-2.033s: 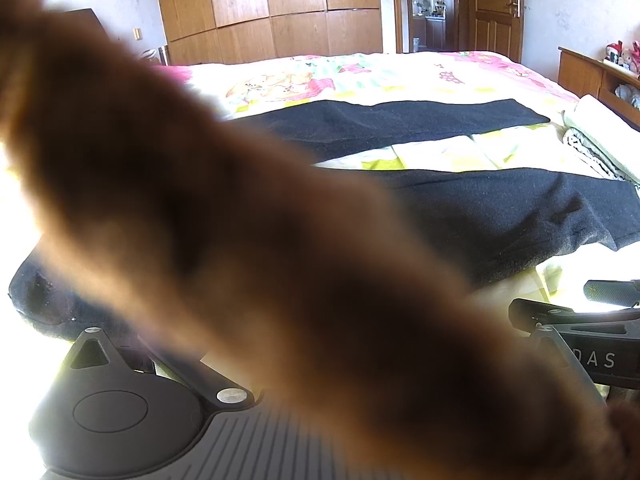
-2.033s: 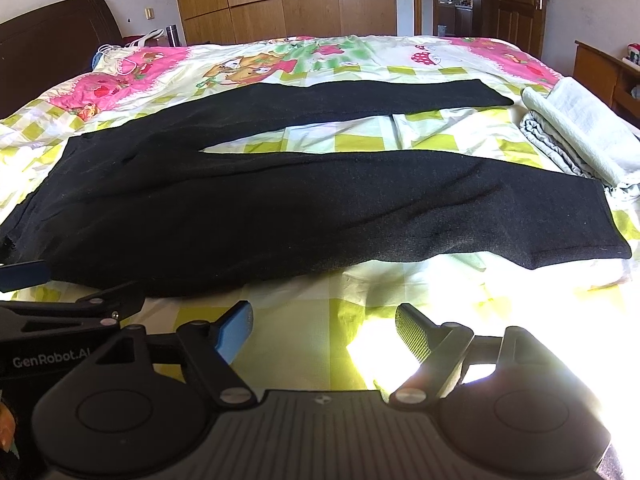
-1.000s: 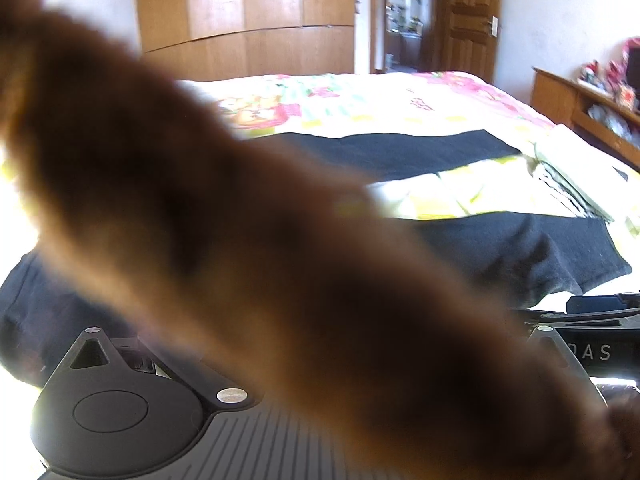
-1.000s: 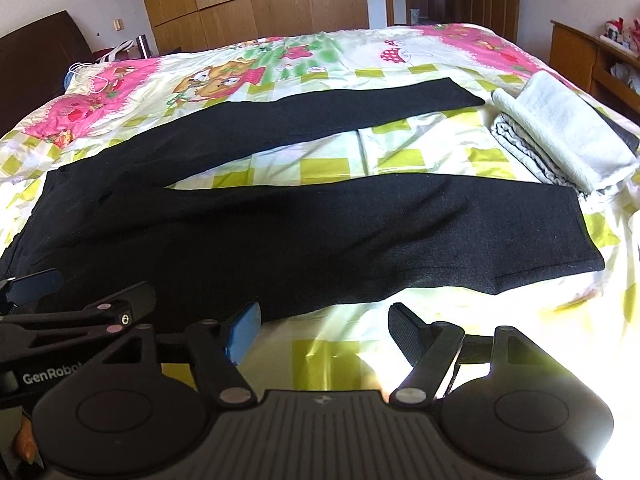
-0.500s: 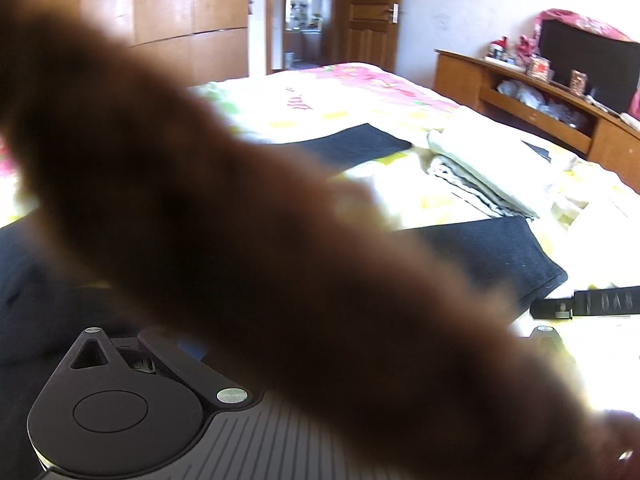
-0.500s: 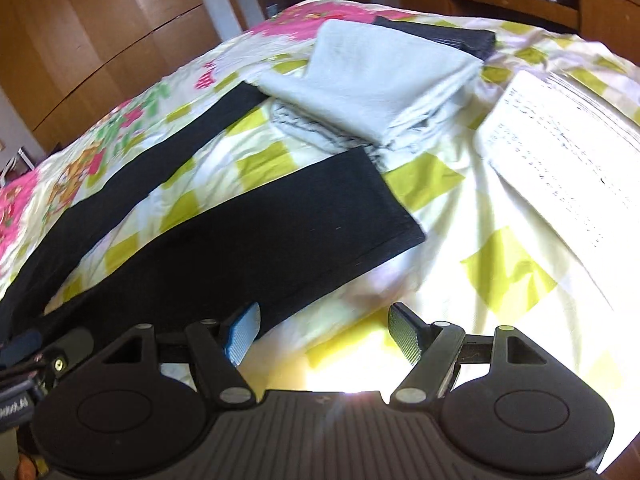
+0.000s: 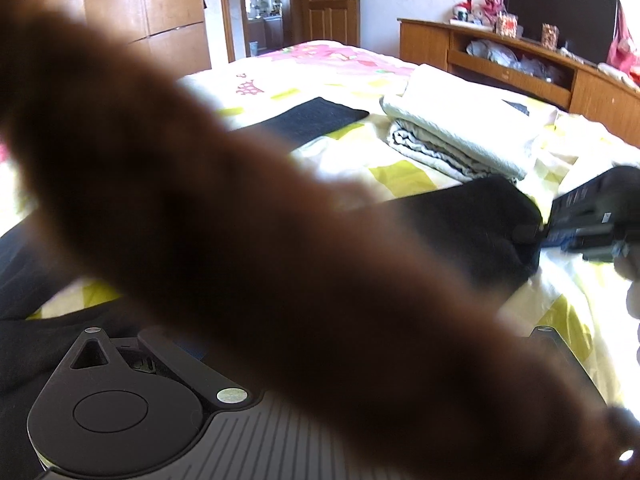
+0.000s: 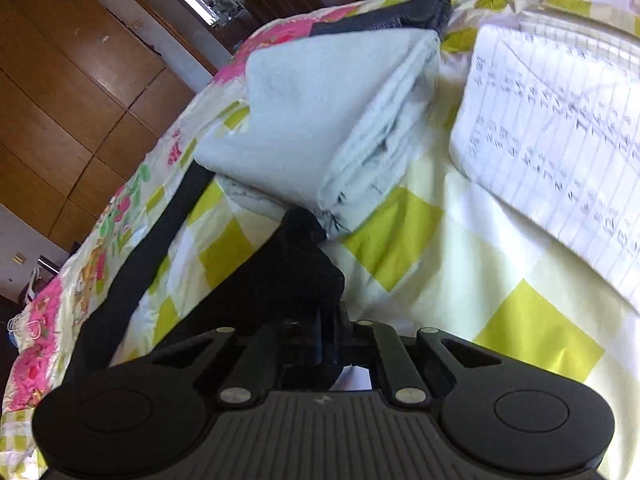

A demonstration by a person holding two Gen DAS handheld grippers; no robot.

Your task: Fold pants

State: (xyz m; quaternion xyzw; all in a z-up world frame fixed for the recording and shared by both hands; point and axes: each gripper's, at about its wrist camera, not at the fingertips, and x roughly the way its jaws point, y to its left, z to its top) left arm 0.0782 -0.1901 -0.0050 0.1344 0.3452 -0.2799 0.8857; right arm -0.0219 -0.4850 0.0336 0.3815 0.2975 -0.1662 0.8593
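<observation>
Black knit fabric of the pants (image 8: 276,280) sitting pinched between the pressed-together fingers of the right gripper (image 8: 320,340), biting the hem of the near leg beside the foot edge of the bed (image 8: 460,280). Lifting of that hem just starting, judging by the cloth bunching up at the jaws. Lying straight across the quilt beyond, the far leg, stretching back toward the headboard end, nothing doubled over yet. Resting just past the gripped hem, touching it or nearly so, a pale folded towel stack (image 8: 320,112), with a lined white sheet (image 8: 560,140) spread toward the right edge. Showing the same pinch from the side, the left wrist view, the hem (image 7: 480,220) rising at the right gripper's tip. Blocking most of that view, a blurred brown shape (image 7: 240,240), hiding the left gripper's fingers: open or closed, impossible to tell. Standing at the very start, by this reading: first grasp made, every fold remaining.
</observation>
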